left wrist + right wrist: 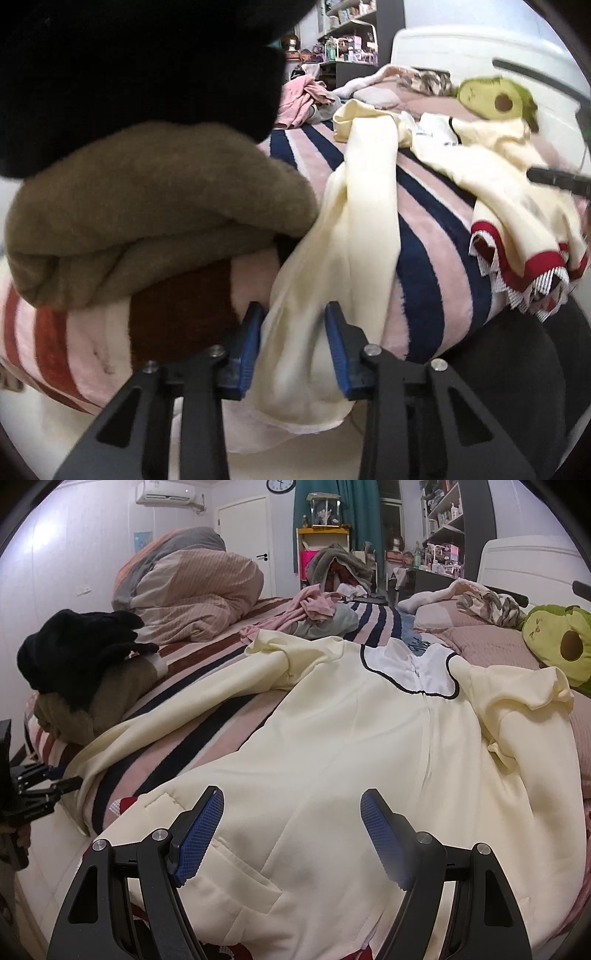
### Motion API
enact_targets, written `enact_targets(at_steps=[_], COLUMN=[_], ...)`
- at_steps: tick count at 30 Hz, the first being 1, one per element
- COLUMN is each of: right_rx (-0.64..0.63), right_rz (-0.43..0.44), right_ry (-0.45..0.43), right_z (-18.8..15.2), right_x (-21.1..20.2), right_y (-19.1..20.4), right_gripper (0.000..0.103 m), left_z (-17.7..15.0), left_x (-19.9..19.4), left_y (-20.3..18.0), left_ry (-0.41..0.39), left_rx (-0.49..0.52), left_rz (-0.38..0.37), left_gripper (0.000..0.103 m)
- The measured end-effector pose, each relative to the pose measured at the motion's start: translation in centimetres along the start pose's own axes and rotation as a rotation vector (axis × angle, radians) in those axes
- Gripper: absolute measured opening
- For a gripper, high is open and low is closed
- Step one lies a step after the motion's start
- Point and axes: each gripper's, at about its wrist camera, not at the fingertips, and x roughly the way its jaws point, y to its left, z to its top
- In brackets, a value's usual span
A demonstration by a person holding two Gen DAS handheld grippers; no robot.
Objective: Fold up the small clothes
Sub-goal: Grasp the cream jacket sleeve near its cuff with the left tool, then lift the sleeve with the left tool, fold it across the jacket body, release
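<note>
Two-handed working over a cream dress [332,738], spread back-up across a striped blanket [207,731] on a bed, white collar pointing toward the far end near an avocado plush [561,646]. Hovering just above the lower skirt with the right gripper [291,812], keeping its jaws wide apart and released, gripping nothing, with cream cloth lying under the gap. Showing a flat pocket seam beneath the left-hand pad and a strip of red trim peeking out at the bottom edge of that view.

Reaching in at the blanket's near edge with the left gripper [293,321], pointing downward and straddling a long cream sleeve-like length of the dress that is trailing down toward the mattress side. Holding the blue pads [251,332] narrowly spaced, with the cloth filling the space between and seeming to touch both; not being able to tell whether actually pinching it or only enclosing it.

Sitting just beside that gripper on its left, touching the blanket: a folded olive-brown garment [147,192], carrying a black fuzzy garment [74,653] on top. Lying bunched at the right of the left wrist view: the dress hem with red trim [524,266] and white edging, hanging over the bed's edge.
</note>
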Motion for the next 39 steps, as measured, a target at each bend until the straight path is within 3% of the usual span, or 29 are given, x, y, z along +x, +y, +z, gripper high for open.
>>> enact_targets(at_steps=[1, 4, 8, 12, 15, 16, 20, 21, 23, 26, 28, 37, 39], right_rx=[0.001, 0.003, 0.013, 0.012, 0.003, 0.0, 0.006, 0.014, 0.028, 0.038, 0.042, 0.091, 0.11], right_rz=[-0.001, -0.004, -0.001, 0.006, 0.01, 0.008, 0.01, 0.015, 0.027, 0.04, 0.047, 0.109, 0.12], right_ry=[-0.003, -0.009, -0.009, -0.007, -0.015, -0.017, -0.024, -0.026, -0.029, -0.039, -0.048, -0.082, -0.099], right_z=[0.0, -0.1, -0.1, -0.1, 0.0, -0.1, -0.2, -0.2, -0.3, -0.5, -0.7, -1.7, -1.9], right_x=[-0.1, -0.4, -0.5, -0.5, -0.7, -0.7, -1.0, -0.9, -1.0, -1.4, -1.8, -3.5, -4.1], right_y=[-0.1, -0.2, -0.5, -0.4, -0.1, 0.0, -0.1, -0.3, -0.5, -0.6, -0.7, -2.5, -3.4], right_gripper=[0.073, 0.073, 0.073, 0.073, 0.074, 0.073, 0.074, 0.074, 0.074, 0.073, 0.074, 0.074, 0.074], left_z=[0.1, 0.2, -0.3, -0.6, 0.0, 0.3, 1.1, 1.2, 1.9, 3.0, 4.5, 13.3, 14.9], left_x=[-0.2, -2.0, -2.5, 0.6, 1.6, 1.7, 1.6, 1.4, 0.7, -1.5, -3.3, -9.1, -10.2], left_y=[-0.2, -1.2, -2.9, -5.1, -6.2, -5.9, -4.1, -3.9, -3.3, -2.0, -1.6, -4.5, -5.8], left_ry=[-0.006, -0.057, -0.05, 0.019, -0.018, -0.019, -0.032, -0.029, -0.012, -0.041, -0.085, -0.21, -0.224], left_rx=[0.002, -0.011, 0.023, 0.115, 0.143, 0.114, 0.022, 0.014, -0.014, -0.148, -0.183, -0.18, -0.16], left_rz=[0.009, -0.023, -0.08, 0.032, 0.09, 0.079, 0.059, 0.054, -0.029, -0.302, -0.409, -0.659, -0.687], left_gripper=[0.032, 0.054, 0.055, 0.055, 0.057, 0.05, 0.004, 0.003, 0.002, 0.002, 0.002, 0.002, 0.002])
